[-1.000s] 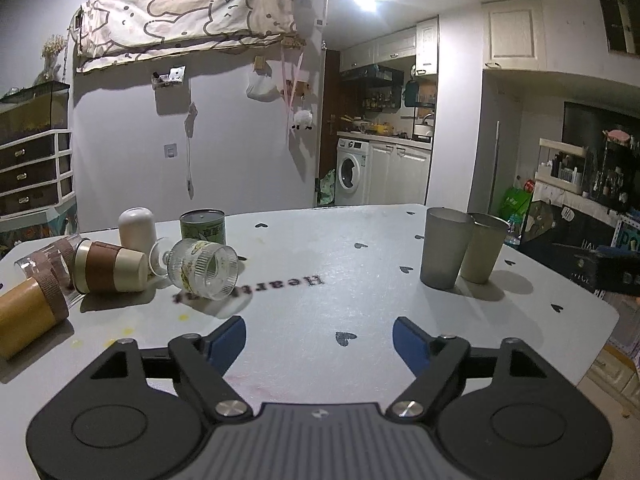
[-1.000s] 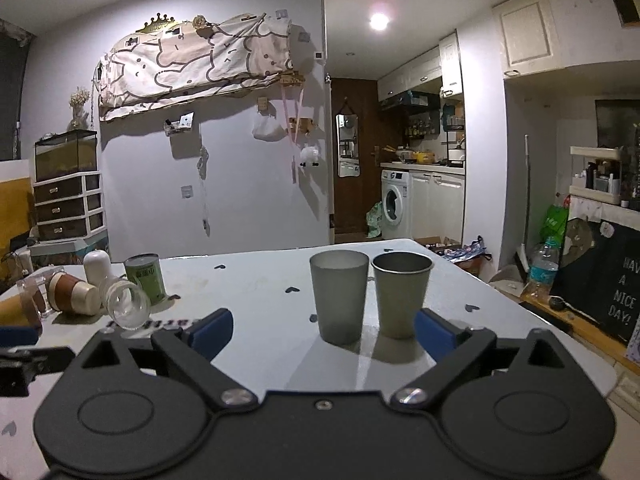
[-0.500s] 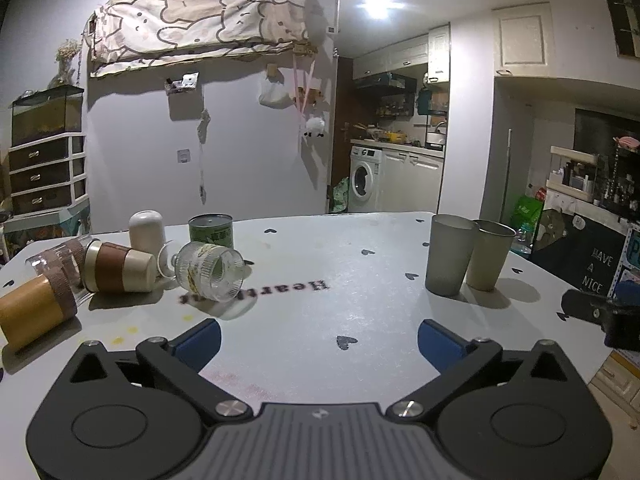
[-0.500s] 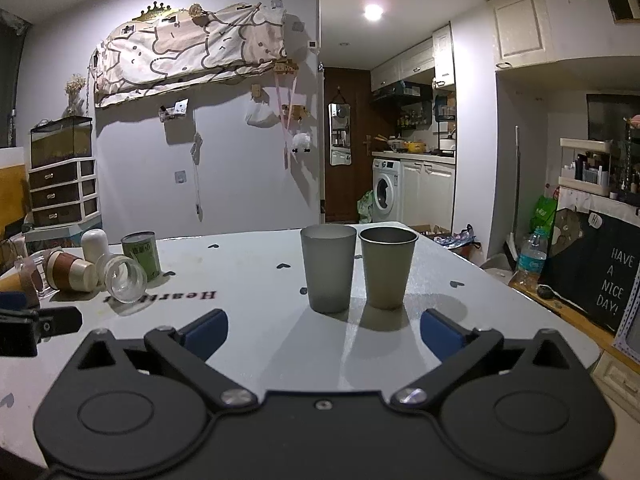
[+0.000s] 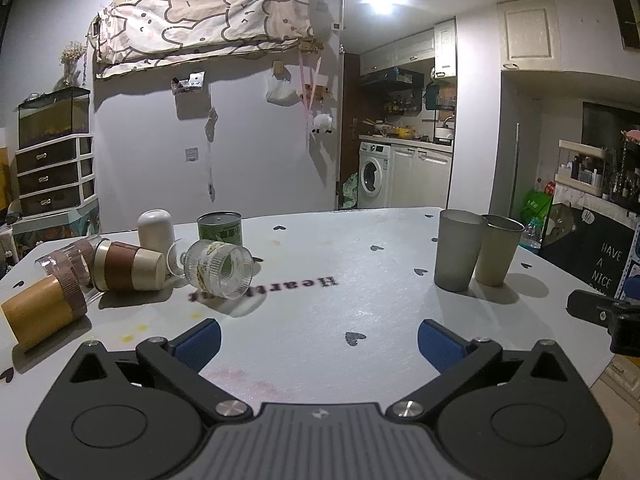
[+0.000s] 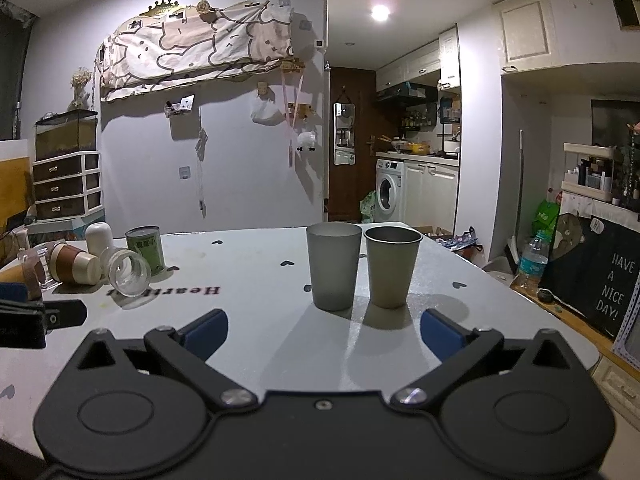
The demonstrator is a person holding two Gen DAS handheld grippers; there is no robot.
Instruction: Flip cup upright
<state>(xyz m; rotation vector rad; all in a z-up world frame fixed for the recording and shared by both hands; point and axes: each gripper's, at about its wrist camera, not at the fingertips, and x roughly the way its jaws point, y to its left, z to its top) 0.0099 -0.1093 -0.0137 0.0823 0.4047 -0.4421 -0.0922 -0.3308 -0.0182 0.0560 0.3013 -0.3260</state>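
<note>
Two hand-held grippers face a white table (image 5: 360,292) printed with small hearts. The left gripper (image 5: 318,340) hovers low over the near edge with its blue pads spread wide and nothing between them; the right gripper (image 6: 324,330) is likewise spread and empty, aimed at two tumblers already standing upright and just beside each other, a grey tumbler (image 6: 333,266) and a beige tumbler (image 6: 391,266). The cups left to right lie in a cluster at the table's left: a clear glass cup (image 5: 219,268) on its side with its mouth turned toward the left camera, a brown-banded paper cup (image 5: 130,266) also on its side just behind it, and a tan cup (image 5: 40,312) lying nearest the left edge. A green tin (image 5: 220,228) and a white rounded container (image 5: 156,228) stand behind them. The step in hand appears to be the approach to the glass cup, which is nearest the left gripper. To do it well, the pads should probably straddle the ribbed wall across its width, close firmly since glass may slip, then lift clear of the paper cup before rotating, so that the neighbours are not knocked.
</note>
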